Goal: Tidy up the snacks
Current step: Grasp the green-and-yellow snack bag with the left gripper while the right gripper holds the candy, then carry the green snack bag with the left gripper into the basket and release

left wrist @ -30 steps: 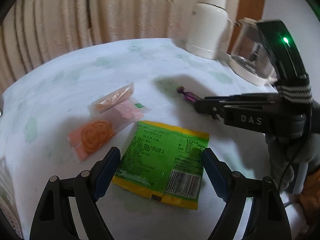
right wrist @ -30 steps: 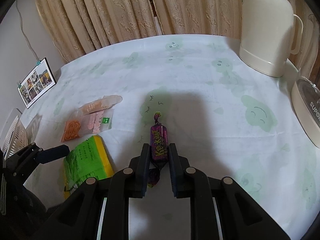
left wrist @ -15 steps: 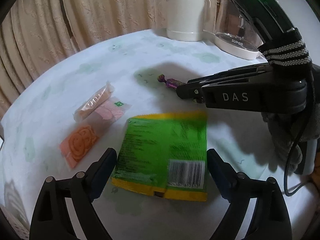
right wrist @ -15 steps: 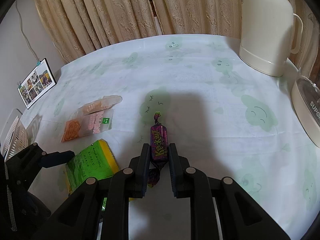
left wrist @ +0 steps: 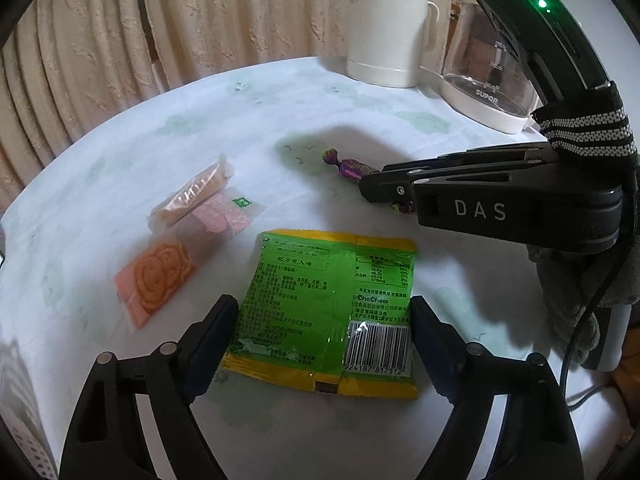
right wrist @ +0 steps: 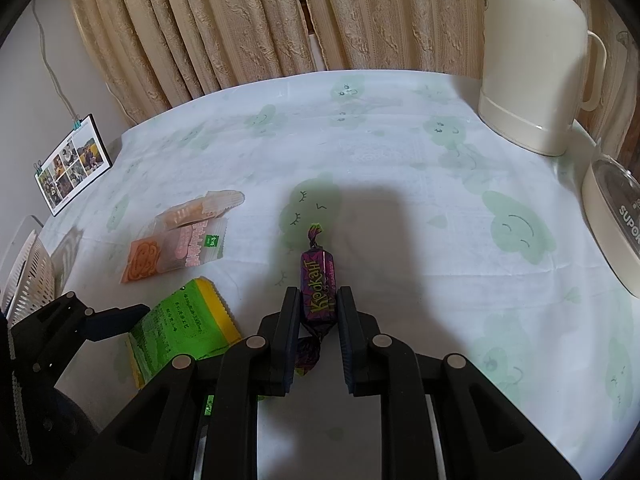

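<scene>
Mostly counter point(right wrist: 400, 152): white cloth with pale green smiley clouds, beige curtains point(right wrist: 224, 20) behind its far edge. White thermos jug point(right wrist: 532, 60) stands far right, glass kettle point(left wrist: 486, 76) on a white base just right of it. White perforated basket point(right wrist: 28, 276) at the left edge, photo card point(right wrist: 72, 164) propped beyond it. Green-and-yellow snack bag point(left wrist: 328, 308) lies flat, barcode side up, near centre. Left claw point(left wrist: 324, 344) is wide open, blue-padded fingers either side of the bag's near end; contact unclear. Left of the bag, three small packets overlap: orange smiley biscuit point(left wrist: 154, 276), pink-print packet point(left wrist: 224, 216), tan wafer packet point(left wrist: 196, 196) farthest. Right claw point(right wrist: 319, 310) is closed on the purple candy point(right wrist: 318, 280), pinching its middle, twisted ends sticking out near and far. Candy sits low over the cloth, right of the bag; whether it touches, cannot tell.
</scene>
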Tool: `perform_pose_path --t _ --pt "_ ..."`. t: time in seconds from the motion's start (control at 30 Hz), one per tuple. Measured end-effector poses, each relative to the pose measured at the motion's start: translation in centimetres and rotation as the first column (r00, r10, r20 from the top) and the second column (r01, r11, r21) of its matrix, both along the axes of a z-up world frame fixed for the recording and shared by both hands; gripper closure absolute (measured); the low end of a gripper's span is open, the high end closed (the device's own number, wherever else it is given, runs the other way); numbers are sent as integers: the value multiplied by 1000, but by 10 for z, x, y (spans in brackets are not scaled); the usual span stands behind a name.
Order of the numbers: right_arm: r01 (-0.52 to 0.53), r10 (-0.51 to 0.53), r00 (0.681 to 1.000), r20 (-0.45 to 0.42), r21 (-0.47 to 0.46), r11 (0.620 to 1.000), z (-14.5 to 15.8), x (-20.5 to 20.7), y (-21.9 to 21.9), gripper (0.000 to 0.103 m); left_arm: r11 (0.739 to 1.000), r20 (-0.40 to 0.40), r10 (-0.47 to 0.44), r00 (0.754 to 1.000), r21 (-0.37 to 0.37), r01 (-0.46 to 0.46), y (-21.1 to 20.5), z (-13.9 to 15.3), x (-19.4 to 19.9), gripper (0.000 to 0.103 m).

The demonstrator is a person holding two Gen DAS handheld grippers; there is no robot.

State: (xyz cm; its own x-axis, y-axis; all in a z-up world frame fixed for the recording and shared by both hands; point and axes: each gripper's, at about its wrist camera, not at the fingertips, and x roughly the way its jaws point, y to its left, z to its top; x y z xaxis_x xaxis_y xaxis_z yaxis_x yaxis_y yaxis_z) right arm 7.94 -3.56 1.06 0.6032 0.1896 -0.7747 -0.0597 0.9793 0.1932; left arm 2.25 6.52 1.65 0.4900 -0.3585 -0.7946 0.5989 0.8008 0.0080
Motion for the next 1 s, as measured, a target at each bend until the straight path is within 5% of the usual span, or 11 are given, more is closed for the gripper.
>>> perform_pose_path --t 0.5,1.0 --pt "0 -1 1000 14 14 1000 3 -1 -1 87 983 90 167 982 -90 -159 27 19 -23 20" --pt "-6 3 999 43 60 998 10 -4 -1 87 937 154 324 933 -186 -295 71 47 -47 20"
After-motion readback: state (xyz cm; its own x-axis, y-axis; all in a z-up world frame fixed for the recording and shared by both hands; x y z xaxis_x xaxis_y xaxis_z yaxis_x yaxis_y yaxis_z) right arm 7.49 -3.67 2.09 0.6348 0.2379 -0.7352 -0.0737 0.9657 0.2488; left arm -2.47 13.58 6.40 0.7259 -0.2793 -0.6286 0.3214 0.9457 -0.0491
